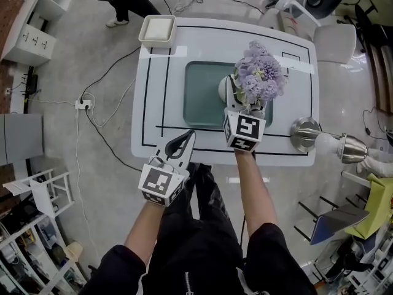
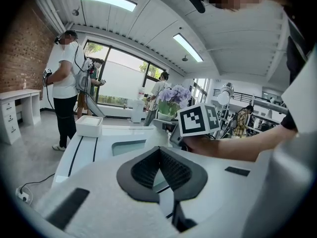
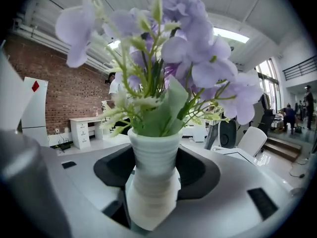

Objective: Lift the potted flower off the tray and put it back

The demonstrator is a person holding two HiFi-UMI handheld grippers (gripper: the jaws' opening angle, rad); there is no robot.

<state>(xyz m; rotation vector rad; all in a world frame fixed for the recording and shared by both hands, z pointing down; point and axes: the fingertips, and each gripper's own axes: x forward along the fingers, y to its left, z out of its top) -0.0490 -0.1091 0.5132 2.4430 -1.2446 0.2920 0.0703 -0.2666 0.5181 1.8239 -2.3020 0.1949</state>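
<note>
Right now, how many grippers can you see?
2. The left gripper is shut and empty over the table's near edge; the right gripper is closed on the potted flower at the tray. No others show.

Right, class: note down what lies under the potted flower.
The teal tray lies beneath the potted flower, on the white table. Its blossoms and the right gripper cover the pot's base, so contact with the tray cannot be seen.

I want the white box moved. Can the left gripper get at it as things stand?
Probably yes: the left gripper, jaws shut, is at the near edge of the table, and only bare tabletop lies between it and the white box. It must open first.
</note>
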